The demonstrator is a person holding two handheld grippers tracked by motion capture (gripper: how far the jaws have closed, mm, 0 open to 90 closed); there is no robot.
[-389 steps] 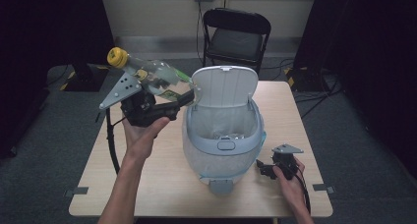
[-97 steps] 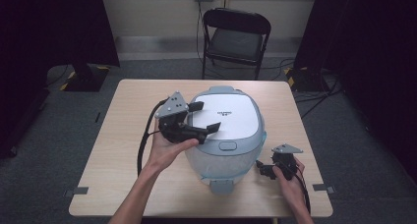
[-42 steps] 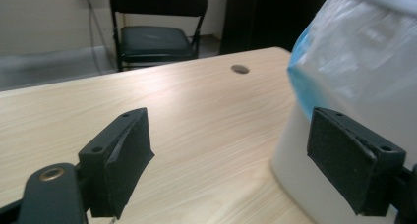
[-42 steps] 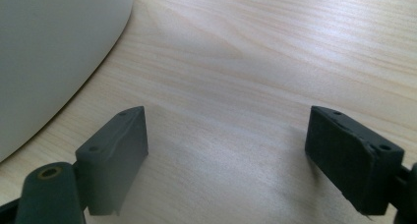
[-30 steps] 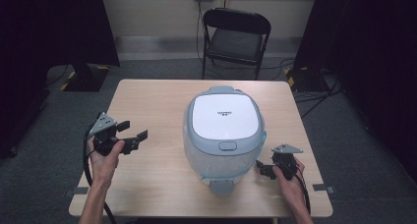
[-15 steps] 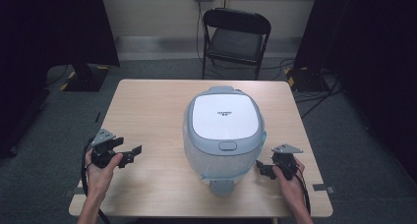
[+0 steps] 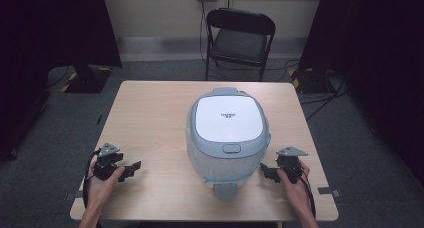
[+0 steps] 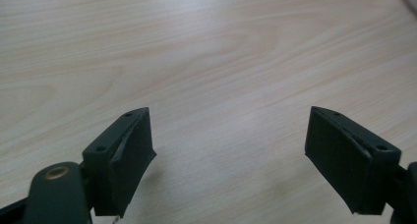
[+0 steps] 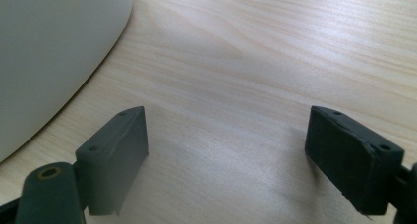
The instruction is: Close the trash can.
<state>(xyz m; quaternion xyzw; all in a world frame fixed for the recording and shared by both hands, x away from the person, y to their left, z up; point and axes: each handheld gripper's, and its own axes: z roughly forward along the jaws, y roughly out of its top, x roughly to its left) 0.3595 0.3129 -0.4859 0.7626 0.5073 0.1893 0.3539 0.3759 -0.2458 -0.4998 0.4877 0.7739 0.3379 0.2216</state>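
— Where's the rice cooker?

— Mid-table, lid down. I'd call the work finished.

— And your grippers?

— My left gripper rests well left of the cooker; my right gripper just right of it. Both spread wide, grasping nothing.

Smooth pale wood-grain table; glossy plastic rice cooker; matt black fingers.

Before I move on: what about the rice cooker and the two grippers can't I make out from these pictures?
- Rice cooker: its inside, hidden by the shut lid in the high view.
- Lid lettering: too small to read in the high view.
- Cooker in the right gripper view: cut off by the left edge, a blurred pale wall.
- Left gripper and right gripper: bodies cut off by the bottom edge of their own views.
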